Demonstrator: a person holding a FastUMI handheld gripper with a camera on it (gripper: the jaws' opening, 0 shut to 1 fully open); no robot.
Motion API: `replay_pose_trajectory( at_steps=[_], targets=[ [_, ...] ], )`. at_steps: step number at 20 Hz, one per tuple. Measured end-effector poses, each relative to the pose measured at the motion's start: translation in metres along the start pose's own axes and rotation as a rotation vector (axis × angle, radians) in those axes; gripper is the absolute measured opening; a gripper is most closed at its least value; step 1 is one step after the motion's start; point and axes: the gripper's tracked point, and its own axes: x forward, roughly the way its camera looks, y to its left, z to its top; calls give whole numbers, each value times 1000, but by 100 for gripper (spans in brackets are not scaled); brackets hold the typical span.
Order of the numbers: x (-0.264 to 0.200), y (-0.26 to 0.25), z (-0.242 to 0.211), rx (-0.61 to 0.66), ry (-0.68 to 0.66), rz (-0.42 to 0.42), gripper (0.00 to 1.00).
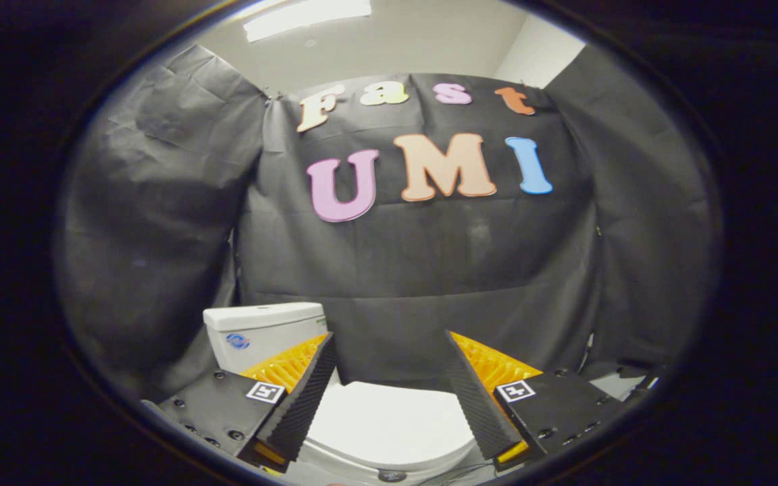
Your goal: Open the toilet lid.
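Booth cloth behind; fingers (389, 385) spread wide, empty, above toilet lid (389, 425).

Smooth glossy toilet lid (389, 422); ribbed matt claw (389, 351) pads, spread apart; creased cloth wall (159, 223).

You have the toilet lid (389, 422) down flat and closed over the bowl, a smooth white oval with a rounded front edge. It sits low, at the foot of the white tank (264, 334), whose top and front face rise behind the lid's far left.
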Motion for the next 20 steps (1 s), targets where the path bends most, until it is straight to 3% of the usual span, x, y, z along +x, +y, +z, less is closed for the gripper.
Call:
replay_pose_trajectory(
  at_steps=[5,9,12,20],
  targets=[
    [-9,-8,-17,145,-63,-168,97],
    [-15,-8,-41,283,-69,-253,96],
    [-19,-17,-75,366,-36,-362,96],
    [-38,-28,-153,649,-9,-535,92]
  ],
)
